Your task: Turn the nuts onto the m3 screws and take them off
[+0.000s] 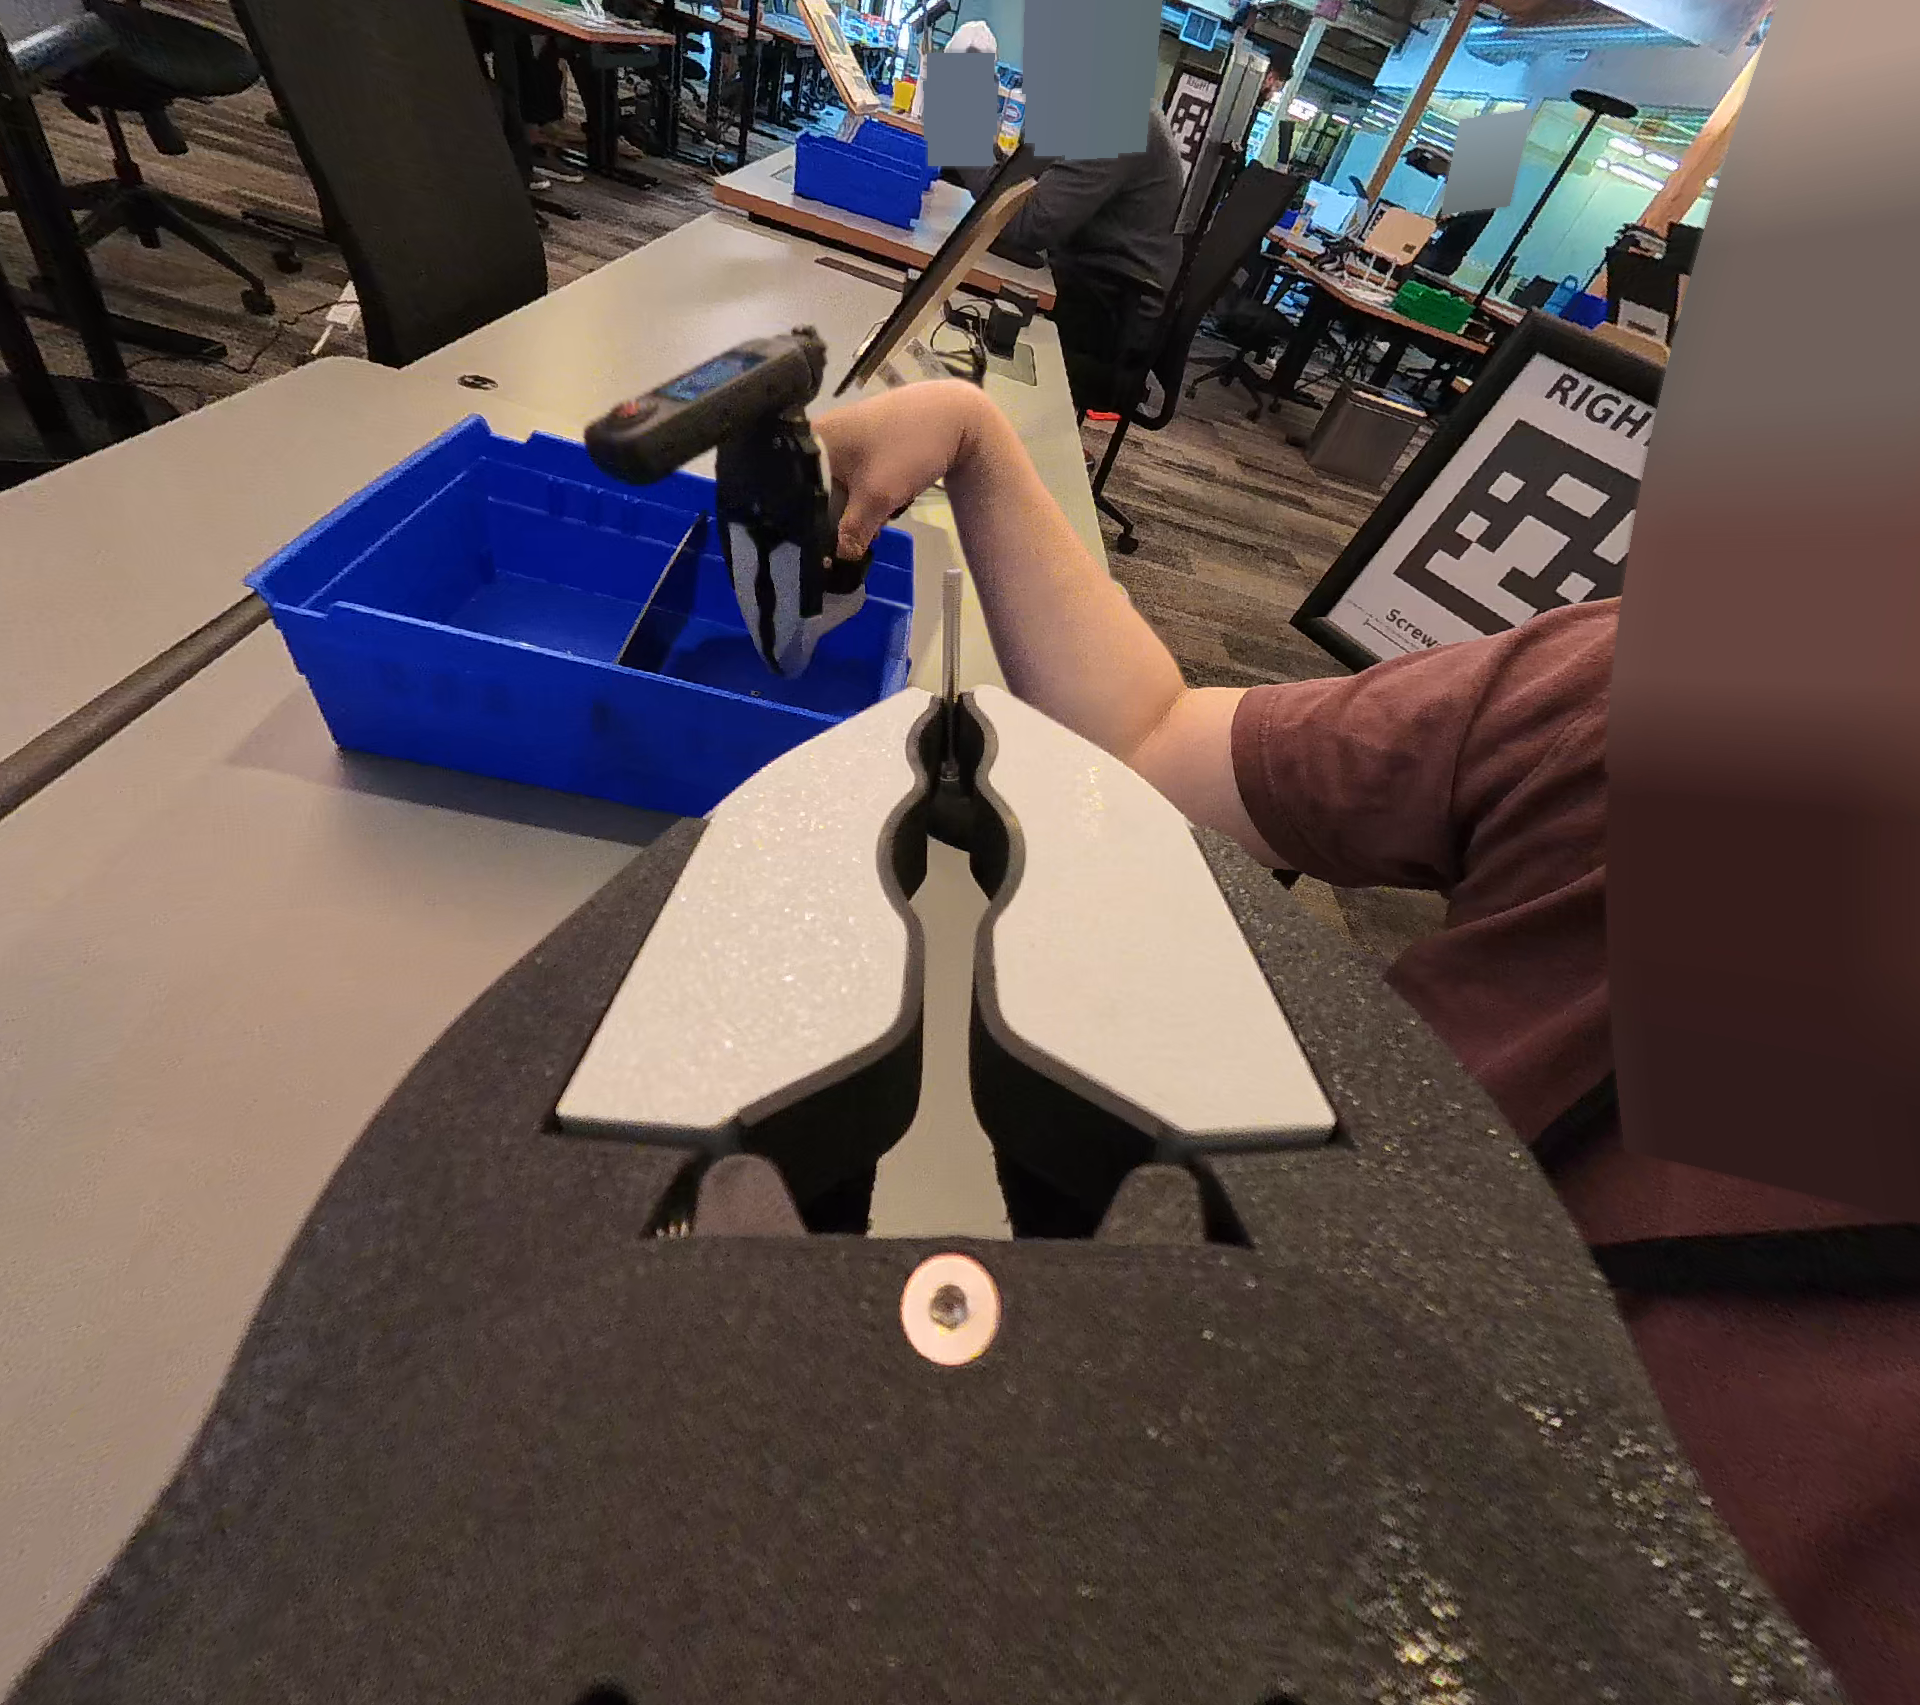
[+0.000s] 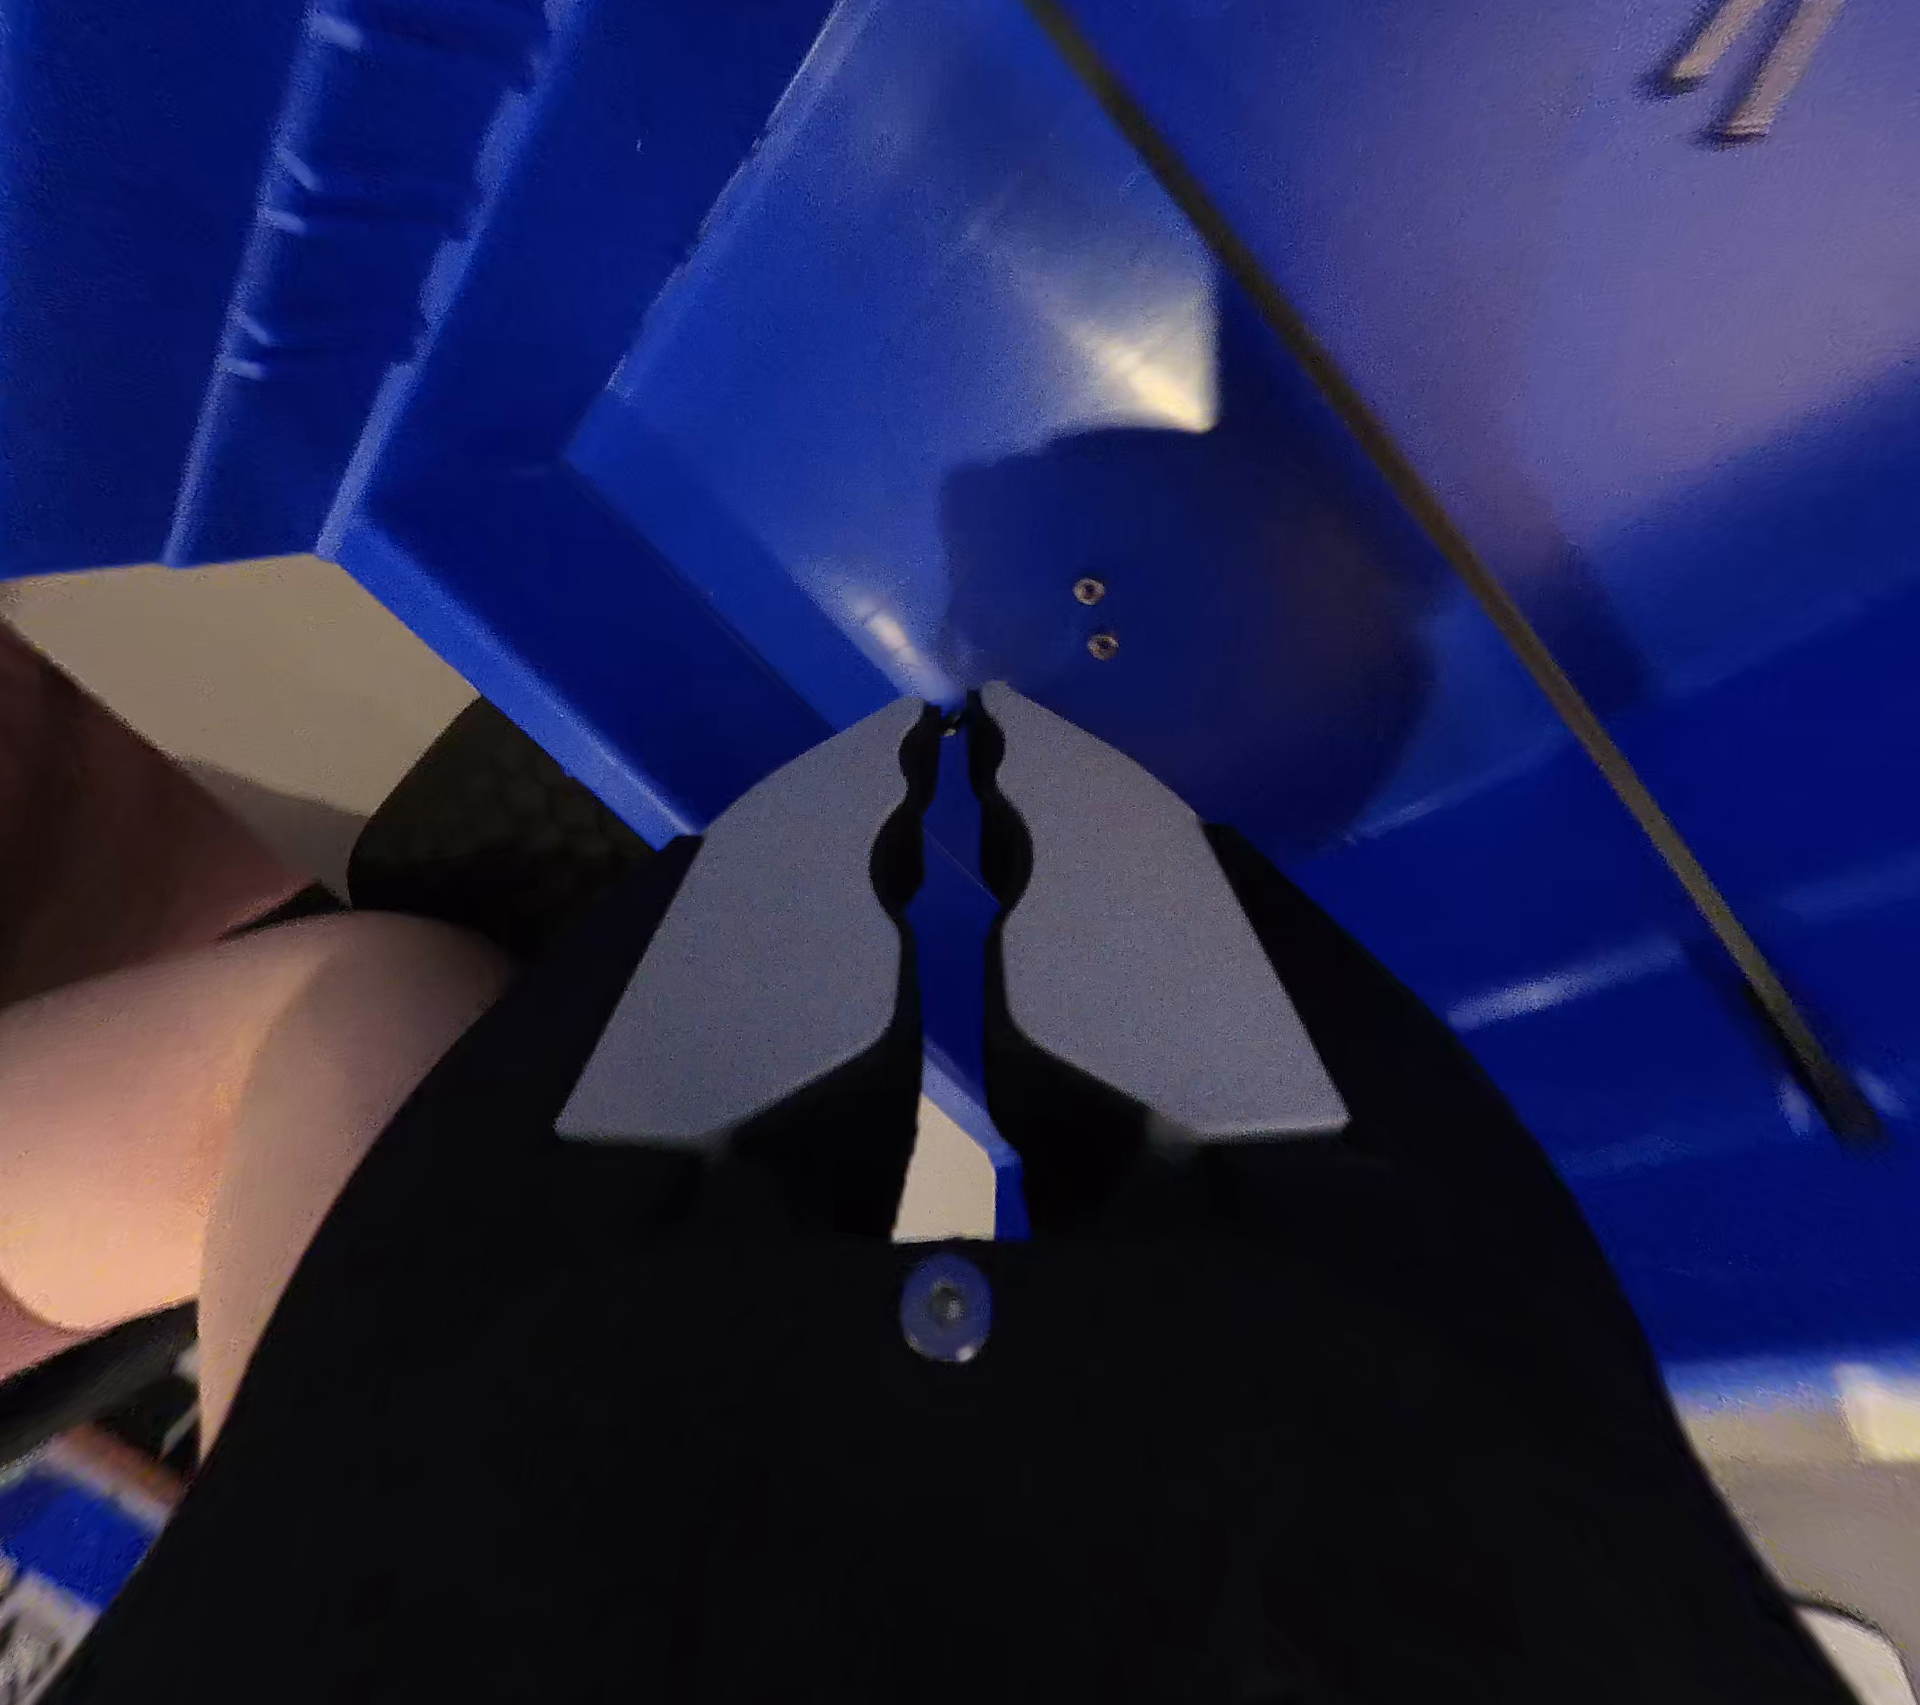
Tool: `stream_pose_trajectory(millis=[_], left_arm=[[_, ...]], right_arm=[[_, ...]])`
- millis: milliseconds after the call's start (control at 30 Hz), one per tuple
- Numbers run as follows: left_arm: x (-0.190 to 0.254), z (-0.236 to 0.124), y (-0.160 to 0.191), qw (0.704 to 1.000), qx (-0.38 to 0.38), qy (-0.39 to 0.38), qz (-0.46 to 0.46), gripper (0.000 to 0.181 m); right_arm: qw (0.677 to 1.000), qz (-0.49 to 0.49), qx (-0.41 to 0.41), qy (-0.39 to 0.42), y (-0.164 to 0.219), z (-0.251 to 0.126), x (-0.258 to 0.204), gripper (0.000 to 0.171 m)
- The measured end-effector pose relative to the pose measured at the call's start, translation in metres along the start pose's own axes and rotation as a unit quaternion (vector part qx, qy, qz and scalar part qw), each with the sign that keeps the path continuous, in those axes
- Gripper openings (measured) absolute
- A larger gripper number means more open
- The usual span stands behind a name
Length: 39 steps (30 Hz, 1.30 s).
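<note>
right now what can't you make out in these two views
- Right gripper: something tiny at the tips, too small to call a nut.
- Screw: head hidden between left gripper fingers.
- Blue bin: far compartment blurred in right wrist view; grey sticks unclear.

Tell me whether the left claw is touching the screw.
Touching. The left wrist view shows the left claw shut on the screw: its head sits clamped between the fingers and the threaded shaft sticks out past the tips.
</note>
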<state>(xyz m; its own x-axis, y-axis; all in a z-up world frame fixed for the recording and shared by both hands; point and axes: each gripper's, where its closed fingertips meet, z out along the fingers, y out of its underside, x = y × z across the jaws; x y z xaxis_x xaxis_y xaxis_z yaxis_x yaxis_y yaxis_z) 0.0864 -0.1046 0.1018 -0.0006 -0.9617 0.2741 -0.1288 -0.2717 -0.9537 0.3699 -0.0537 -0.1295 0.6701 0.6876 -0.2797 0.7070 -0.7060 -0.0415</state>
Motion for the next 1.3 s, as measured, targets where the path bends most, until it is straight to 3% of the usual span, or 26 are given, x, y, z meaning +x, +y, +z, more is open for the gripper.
stream_pose_trajectory(millis=[167,300,400,467,533,600,667,800,867,1033,1300], left_arm=[[-0.002,-0.003,-0.001,1.0,0.001,-0.006,0.001,0.002],[-0.006,-0.001,0.0,1.0,0.002,-0.011,0.001,0.002],[-0.01,0.0,0.0,0.999,0.005,-0.029,0.015,0.002],[-0.012,0.002,0.0,0.999,0.006,-0.04,0.027,0.002],[-0.012,0.004,0.0,0.999,0.009,-0.043,0.032,0.002],[-0.014,0.005,0.0,0.999,0.014,-0.046,0.026,0.002],[-0.015,0.006,0.0,0.999,0.017,-0.043,0.02,0.002],[-0.017,0.006,0.0,0.999,0.022,-0.046,0.018,0.002],[-0.017,0.006,0.0,0.998,0.026,-0.048,0.018,0.002],[-0.017,0.006,0.0,0.999,0.025,-0.046,0.017,0.002],[-0.017,0.009,0.006,0.999,0.004,-0.042,0.014,0.002]], right_arm=[[0.998,-0.002,0.055,-0.012,-0.019,-0.008,-0.003,0.02],[0.992,-0.011,0.114,0.053,-0.022,-0.041,-0.003,0.026],[0.971,-0.07,0.19,0.13,-0.04,-0.083,-0.022,0.024],[0.93,-0.162,0.296,0.147,-0.075,-0.119,-0.061,0.024],[0.861,-0.253,0.421,0.129,-0.113,-0.159,-0.115,0.027],[0.782,-0.303,0.541,0.056,-0.141,-0.195,-0.173,0.027],[0.723,-0.311,0.615,-0.046,-0.158,-0.215,-0.218,0.026],[0.686,-0.277,0.641,-0.207,-0.181,-0.212,-0.26,0.026],[0.686,-0.272,0.627,-0.25,-0.188,-0.201,-0.271,0.024],[0.716,-0.272,0.596,-0.242,-0.206,-0.172,-0.279,0.019],[0.719,-0.295,0.561,-0.285,-0.203,-0.158,-0.291,0.003]])
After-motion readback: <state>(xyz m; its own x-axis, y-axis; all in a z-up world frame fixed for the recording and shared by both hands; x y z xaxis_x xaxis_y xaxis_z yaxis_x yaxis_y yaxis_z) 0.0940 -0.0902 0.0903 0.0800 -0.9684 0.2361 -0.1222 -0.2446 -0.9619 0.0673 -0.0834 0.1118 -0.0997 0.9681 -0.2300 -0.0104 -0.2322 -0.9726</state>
